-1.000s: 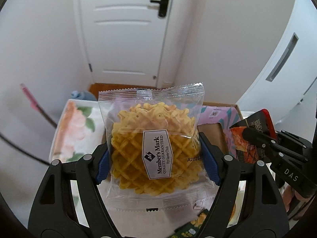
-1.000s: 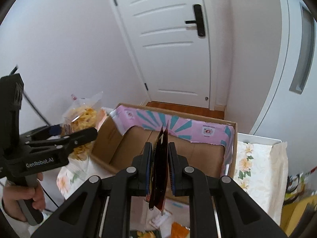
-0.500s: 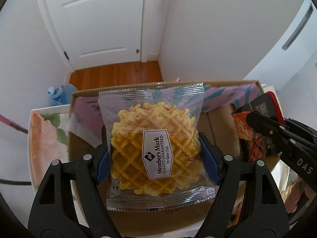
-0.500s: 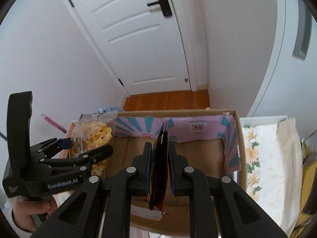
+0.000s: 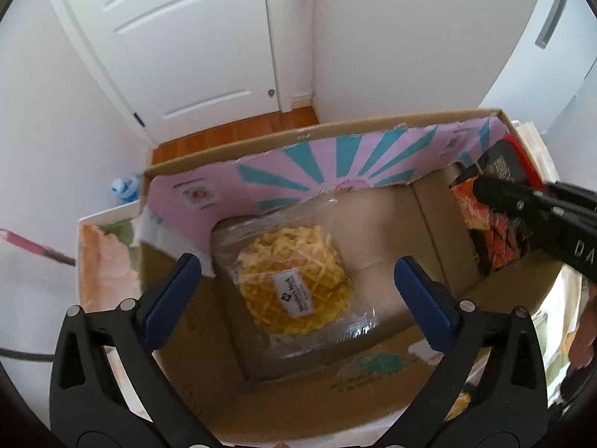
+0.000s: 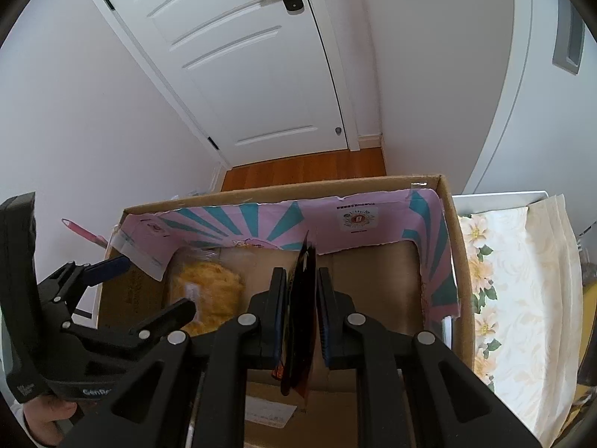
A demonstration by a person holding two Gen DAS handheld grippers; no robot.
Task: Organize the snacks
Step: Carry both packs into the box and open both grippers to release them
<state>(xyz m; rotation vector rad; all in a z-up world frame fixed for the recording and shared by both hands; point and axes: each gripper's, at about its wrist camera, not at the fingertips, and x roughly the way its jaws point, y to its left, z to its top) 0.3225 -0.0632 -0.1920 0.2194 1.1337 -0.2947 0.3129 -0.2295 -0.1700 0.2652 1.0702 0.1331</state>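
Since a second ago both of my grippers have come down over the cardboard box (image 5: 429,201), and the waffle packet (image 5: 294,291) that sat clamped in my left gripper (image 5: 298,283) now lies on the box floor, toward the left wall and close under the pink-and-teal liner (image 5: 335,156) on the far wall. My left fingers (image 5: 171,291) are opening and already stand wide, one either side of the packet and above it, with nothing pressed between them; I judge that hand's job here is finished. My right gripper (image 6: 301,313) has its fingers (image 6: 278,310) squeezed down on the dark snack pouch (image 6: 300,298), which it holds edge-on and upright, its long axis running from the near rim toward the far wall. What the coming move turns on, as I read it: the pouch hangs over the bare middle of the box floor, with the waffle packet off to its left and open cardboard to its right as far as the right wall. The right hand is the one placed for it, so letting the pouch drop beside the waffle, not on top, looks like the next step. Outside the box, a floral cloth (image 6: 515,280) covers the surface to the right.
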